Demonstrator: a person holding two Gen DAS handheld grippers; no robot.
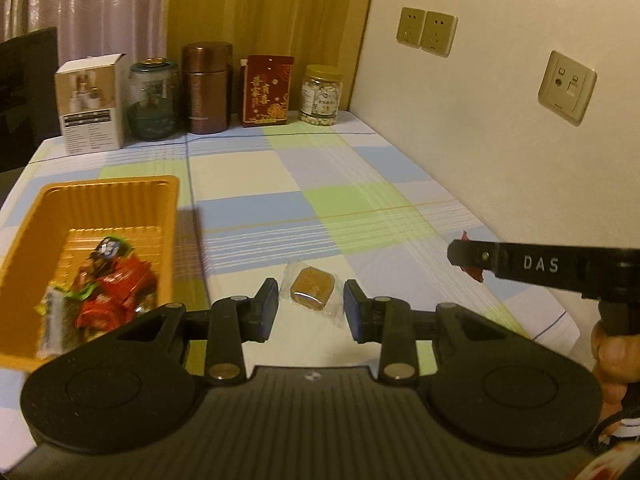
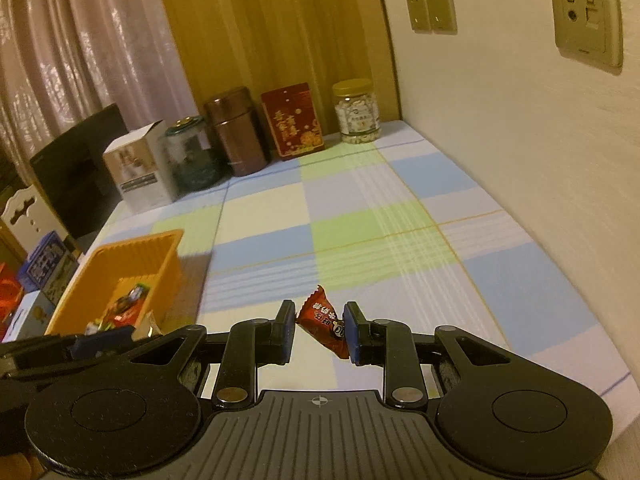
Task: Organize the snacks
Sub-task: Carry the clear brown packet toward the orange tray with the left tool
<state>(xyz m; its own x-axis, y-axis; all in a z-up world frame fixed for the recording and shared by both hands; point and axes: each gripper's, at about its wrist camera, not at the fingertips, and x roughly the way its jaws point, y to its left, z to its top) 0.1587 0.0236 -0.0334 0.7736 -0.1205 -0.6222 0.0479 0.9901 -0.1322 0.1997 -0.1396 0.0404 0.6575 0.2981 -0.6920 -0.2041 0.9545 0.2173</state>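
A brown candy in a clear wrapper [image 1: 312, 285] lies on the checked tablecloth between the open fingers of my left gripper [image 1: 311, 311], which is empty. An orange tray [image 1: 116, 196] at the left holds several wrapped snacks [image 1: 108, 280]; it also shows in the right wrist view [image 2: 132, 256]. My right gripper [image 2: 318, 330] is shut on a red-wrapped candy [image 2: 322, 318] and holds it above the cloth. In the left wrist view the right gripper [image 1: 464, 256] reaches in from the right with a bit of red wrapper showing.
Along the back stand a white box [image 1: 90, 104], a glass jar [image 1: 154, 98], a brown tin [image 1: 207, 88], a red box [image 1: 266, 90] and a jar of nuts [image 1: 322, 94]. A wall with sockets [image 1: 426, 32] runs along the right. Boxes [image 2: 44, 264] sit off the table's left.
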